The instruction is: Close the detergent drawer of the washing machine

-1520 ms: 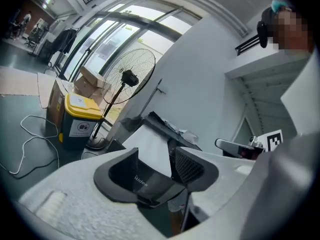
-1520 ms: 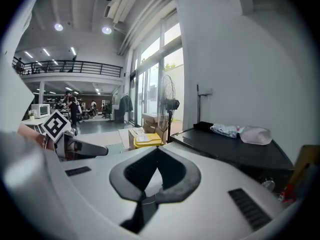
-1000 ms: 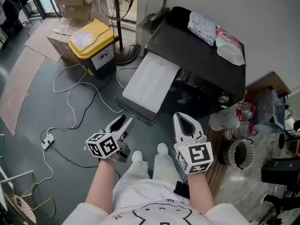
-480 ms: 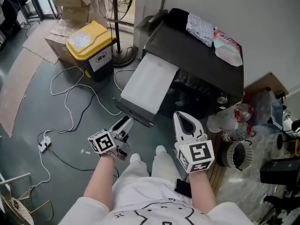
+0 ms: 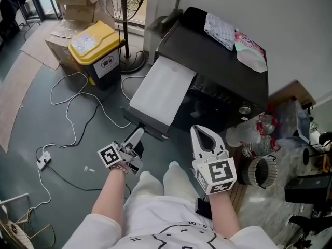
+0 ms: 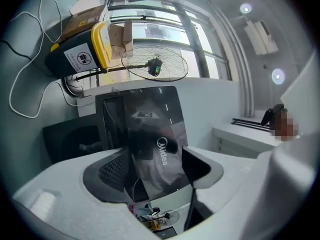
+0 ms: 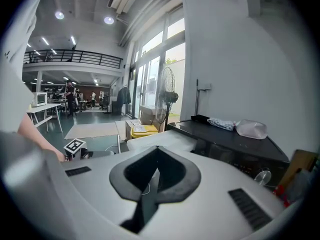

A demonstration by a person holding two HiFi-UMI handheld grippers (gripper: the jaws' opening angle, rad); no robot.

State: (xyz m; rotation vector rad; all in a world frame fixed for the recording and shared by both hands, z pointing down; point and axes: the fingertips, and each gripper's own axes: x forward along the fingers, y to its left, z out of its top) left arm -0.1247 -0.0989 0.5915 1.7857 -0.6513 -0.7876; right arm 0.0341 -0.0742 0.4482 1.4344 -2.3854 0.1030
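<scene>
We cannot tell the detergent drawer apart on the dark front of the black boxy washing machine (image 5: 218, 56) beyond the right gripper (image 5: 200, 130).

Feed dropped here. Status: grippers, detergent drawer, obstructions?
Left gripper empty, jaws just opened wider. Right gripper shut, empty. Neither touches washing machine; drawer not discernible. White panel juts out front.

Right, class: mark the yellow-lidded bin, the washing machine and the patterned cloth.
yellow-lidded bin (image 5: 95, 39): head view, on its lid.
washing machine (image 5: 202, 48): head view, bare black top.
patterned cloth (image 5: 220, 24): head view, its middle.
</scene>
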